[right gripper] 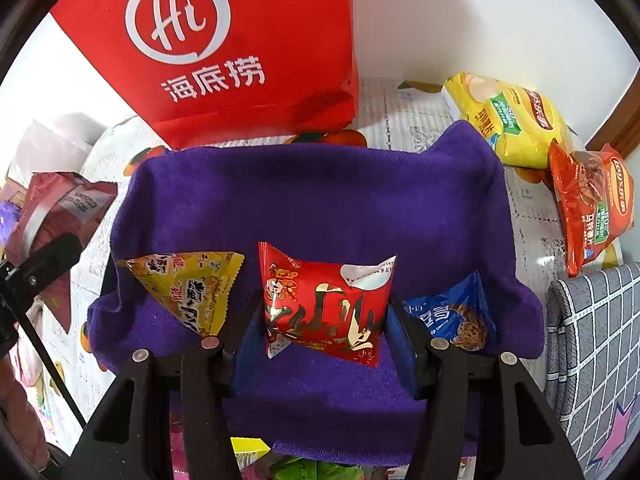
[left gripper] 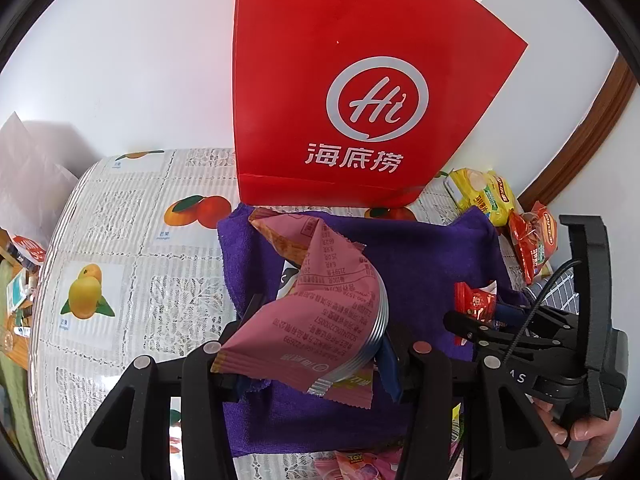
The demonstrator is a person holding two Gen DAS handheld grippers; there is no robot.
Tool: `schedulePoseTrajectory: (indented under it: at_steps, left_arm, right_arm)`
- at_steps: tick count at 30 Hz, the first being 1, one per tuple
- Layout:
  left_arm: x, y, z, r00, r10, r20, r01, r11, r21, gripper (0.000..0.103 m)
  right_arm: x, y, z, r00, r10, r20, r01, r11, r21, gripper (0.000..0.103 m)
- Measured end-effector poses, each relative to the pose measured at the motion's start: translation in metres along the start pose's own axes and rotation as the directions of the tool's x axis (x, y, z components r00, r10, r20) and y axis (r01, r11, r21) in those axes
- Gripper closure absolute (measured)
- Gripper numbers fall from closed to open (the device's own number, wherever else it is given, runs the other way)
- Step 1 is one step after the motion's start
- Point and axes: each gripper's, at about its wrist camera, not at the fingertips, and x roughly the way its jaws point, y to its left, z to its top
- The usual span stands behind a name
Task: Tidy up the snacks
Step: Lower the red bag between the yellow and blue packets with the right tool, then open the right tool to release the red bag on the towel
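Observation:
My left gripper (left gripper: pixel 316 360) is shut on a pink snack packet (left gripper: pixel 320 304), held tilted above a purple towel (left gripper: pixel 420 248). My right gripper (right gripper: pixel 324 336) is shut on a small red packet with gold print (right gripper: pixel 324 308), low over the same purple towel (right gripper: pixel 320 200). On the towel a yellow packet (right gripper: pixel 192 288) lies left of it and a blue packet (right gripper: pixel 456 320) lies right of it. In the left wrist view the right gripper (left gripper: pixel 476 318) shows at the right with the red packet (left gripper: pixel 476 302). A person's hand (left gripper: pixel 588 436) holds it.
A tall red paper bag (right gripper: pixel 224 48) stands behind the towel against the white wall. A yellow chip bag (right gripper: pixel 508 120) and an orange-red chip bag (right gripper: pixel 592 204) lie at the right. A grey checked cloth (right gripper: pixel 592 340) is near right. The fruit-print tablecloth (left gripper: pixel 120 240) stretches left.

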Motion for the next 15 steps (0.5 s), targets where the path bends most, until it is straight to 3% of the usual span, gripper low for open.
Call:
schedulePoseTrajectory:
  at_steps: [15]
  left_arm:
    - [-0.0003,0.0001,0.0005,1.000,0.001,-0.001,-0.001,1.000,0.000,0.056]
  right_arm:
    - [0.0093,0.0029,-0.0018,1.000,-0.017,-0.025,0.017,1.000,-0.020,0.041]
